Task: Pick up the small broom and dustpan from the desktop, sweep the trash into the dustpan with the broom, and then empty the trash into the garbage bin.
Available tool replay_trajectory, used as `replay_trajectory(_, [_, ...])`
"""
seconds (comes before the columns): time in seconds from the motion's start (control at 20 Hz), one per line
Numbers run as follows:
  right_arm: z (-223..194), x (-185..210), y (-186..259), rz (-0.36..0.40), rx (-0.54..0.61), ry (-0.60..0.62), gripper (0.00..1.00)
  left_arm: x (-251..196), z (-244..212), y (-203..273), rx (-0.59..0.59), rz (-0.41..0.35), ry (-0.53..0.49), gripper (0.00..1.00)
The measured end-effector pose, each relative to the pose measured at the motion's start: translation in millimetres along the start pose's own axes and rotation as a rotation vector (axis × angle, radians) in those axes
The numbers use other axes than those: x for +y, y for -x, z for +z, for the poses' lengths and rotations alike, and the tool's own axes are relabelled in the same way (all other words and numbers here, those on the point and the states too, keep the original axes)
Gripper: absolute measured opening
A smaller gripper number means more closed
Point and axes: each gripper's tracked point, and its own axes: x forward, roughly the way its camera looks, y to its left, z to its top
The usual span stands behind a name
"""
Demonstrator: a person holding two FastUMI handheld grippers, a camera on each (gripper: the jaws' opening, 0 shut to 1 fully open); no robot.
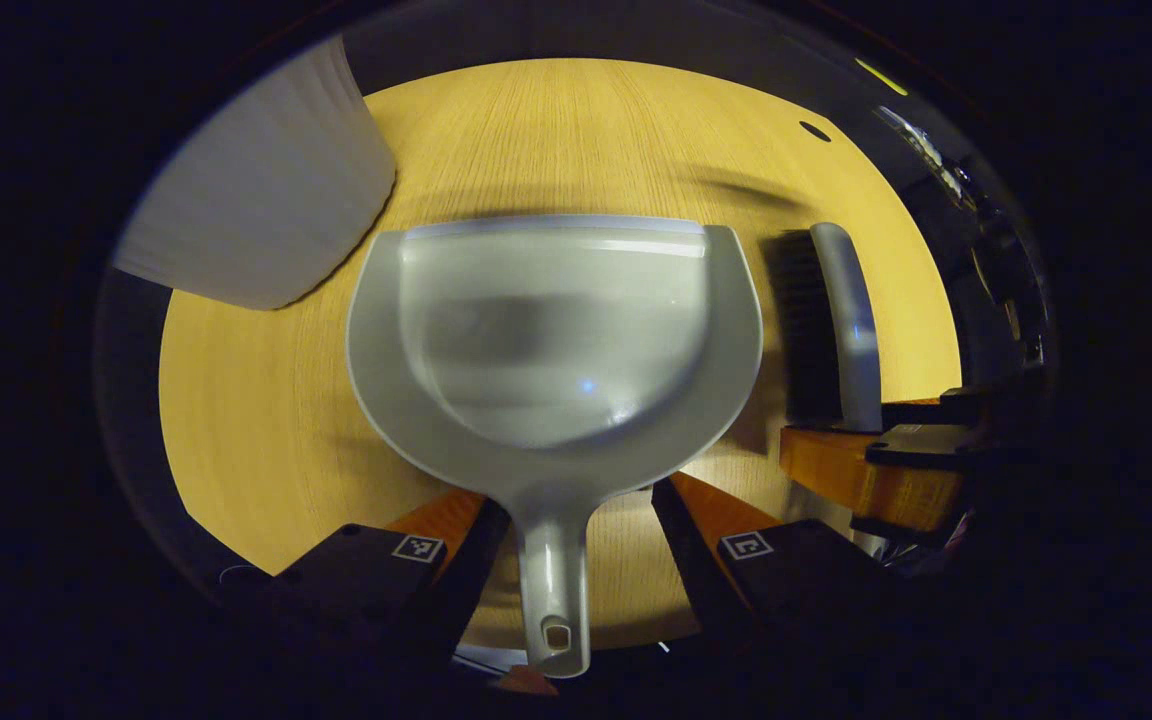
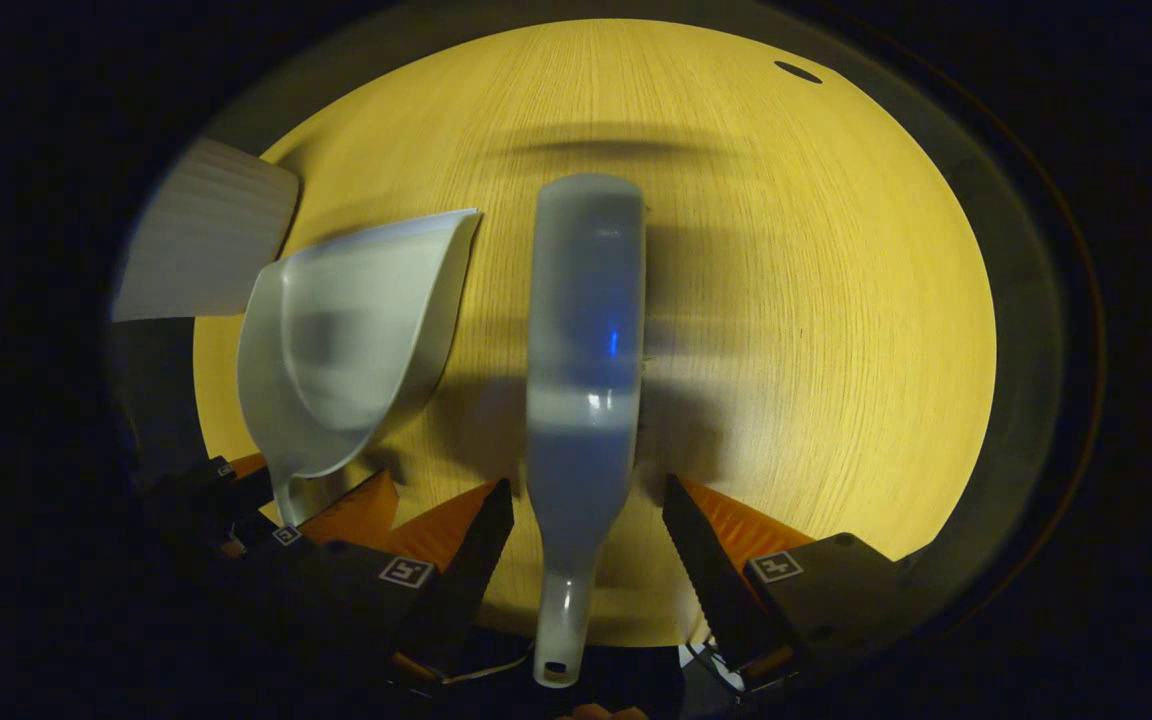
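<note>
So the grey plastic dustpan (image 1: 556,350) sits flat on the round wooden desktop (image 1: 266,440), handle pointing to 6 o'clock in the left gripper view, right between the left gripper (image 1: 576,540) fingers, which stand apart on either side of it. The grey-handled small broom (image 1: 841,325) lies just beside the dustpan at 3 o'clock, bristles facing it. The white ribbed garbage bin (image 1: 266,190) is at 10 o'clock, near the dustpan's front corner. In the right gripper view the broom handle runs between the right gripper (image 2: 586,540) fingers, dustpan at 9 o'clock.
</note>
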Motion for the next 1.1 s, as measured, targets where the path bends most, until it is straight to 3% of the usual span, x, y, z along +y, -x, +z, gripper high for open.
replay_trajectory(0.1, [3,4,13,0.028,-0.039,0.001,0.91,-1,-3,10,-0.015,0.002,0.020,0.83])
replay_trajectory(0.15, [4,5,22,0.038,-0.066,0.001,0.99,-2,-5,18,-0.037,0.001,0.028,0.83])
replay_trajectory(0.4, [-18,12,79,0.073,-0.250,-0.027,0.99,-12,-28,75,-0.184,-0.076,0.060,0.83])
replay_trajectory(0.45, [-25,14,93,0.073,-0.308,-0.032,1.00,-12,-35,90,-0.244,-0.084,0.065,0.79])
replay_trajectory(0.6, [-46,25,144,0.068,-0.542,-0.030,0.99,-7,-60,136,-0.441,-0.121,0.012,0.83])
replay_trajectory(0.85, [-75,61,262,0.020,-1.050,0.122,0.99,9,-99,251,-1.005,-0.075,-0.058,0.82])
replay_trajectory(1.0, [-106,87,343,0.079,-1.378,0.134,0.98,5,-135,254,-1.197,-0.107,-0.081,0.82])
replay_trajectory(1.1, [-132,90,369,0.099,-1.522,0.141,0.97,17,-154,258,-1.292,-0.115,-0.070,0.82])
